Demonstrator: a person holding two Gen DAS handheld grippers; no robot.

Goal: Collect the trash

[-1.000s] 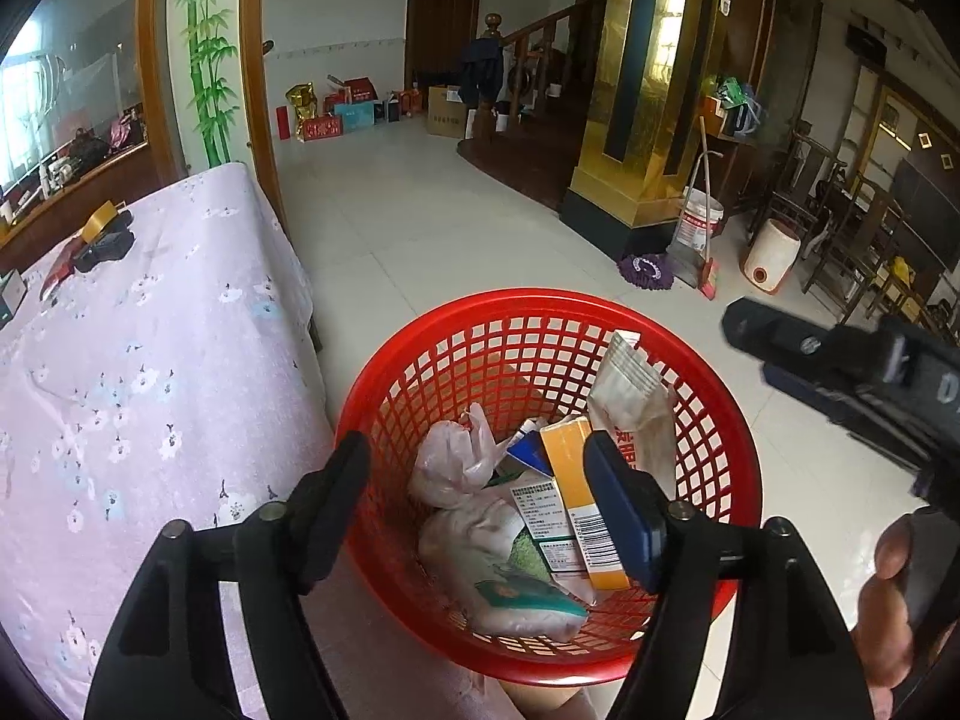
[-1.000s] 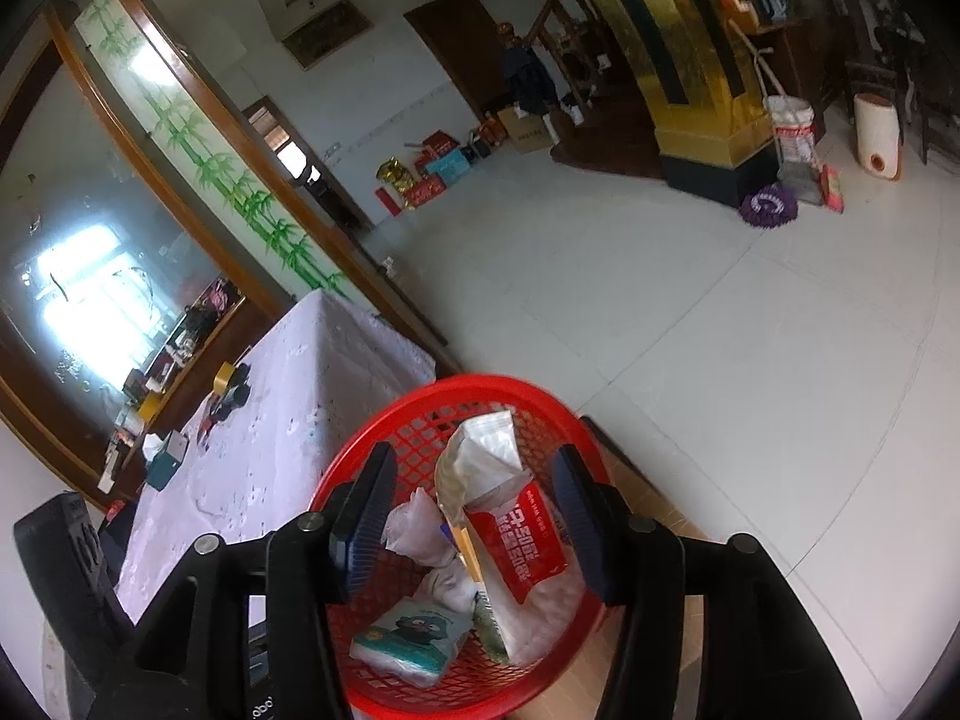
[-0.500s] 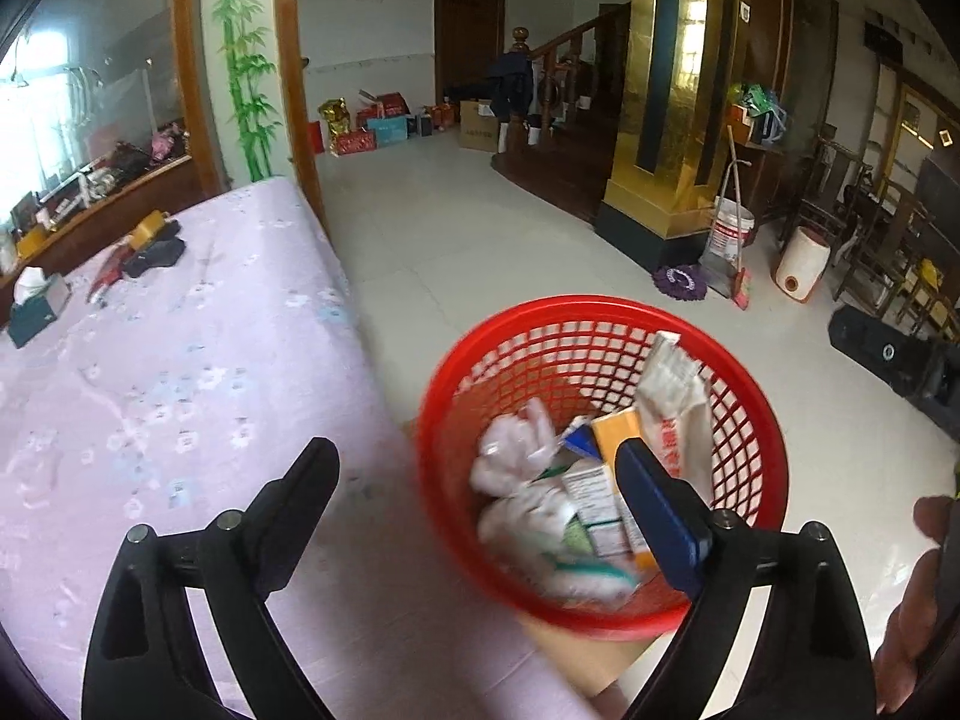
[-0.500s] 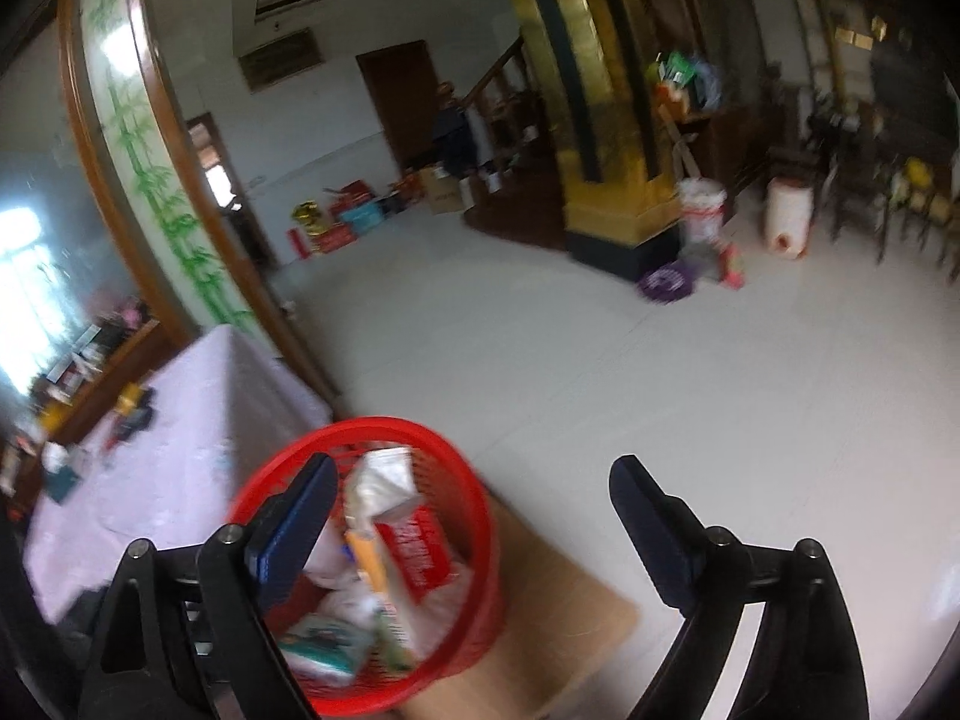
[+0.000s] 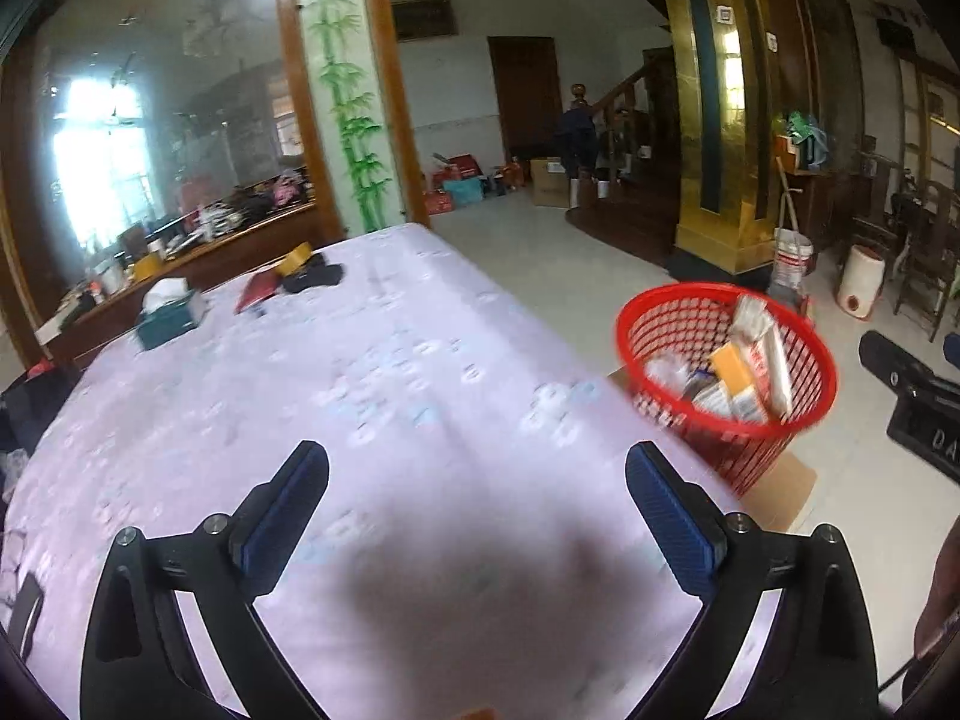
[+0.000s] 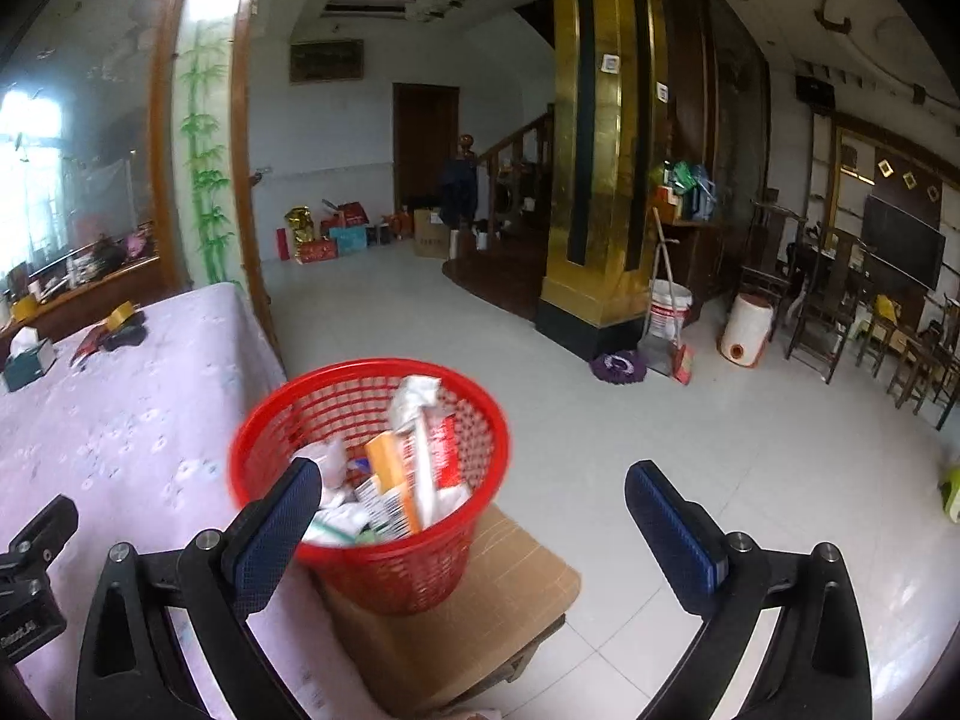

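Left wrist view: a second ago this camera looked straight down into the red basket (image 5: pixel 723 369); now the basket sits off to the right, and the table (image 5: pixel 372 420) under its pale flowered cloth fills the frame.
Right wrist view: this camera has also lifted and swung away from the basket (image 6: pixel 369 474), so more of the open tiled floor shows beyond it.
Table: beside the basket, on the basket's left in both views; the near stretch of cloth shows no trash.
Basket: stands on a cardboard box (image 6: pixel 474 606) at the table's edge, holding wrappers, a crumpled bag and an orange carton (image 6: pixel 393 477).
Far-end things: a tissue box (image 5: pixel 171 318), a red flat item and a dark object lie well apart from the basket; they do not look like trash.
Left gripper (image 5: pixel 477 513): jaws have just been opening and stand wide apart, nothing between them.
Right gripper (image 6: pixel 471 516): jaws have just been opening, now spread wide and empty.
Meaning for the task: both loads appear dropped; collection looks nearly or fully finished.
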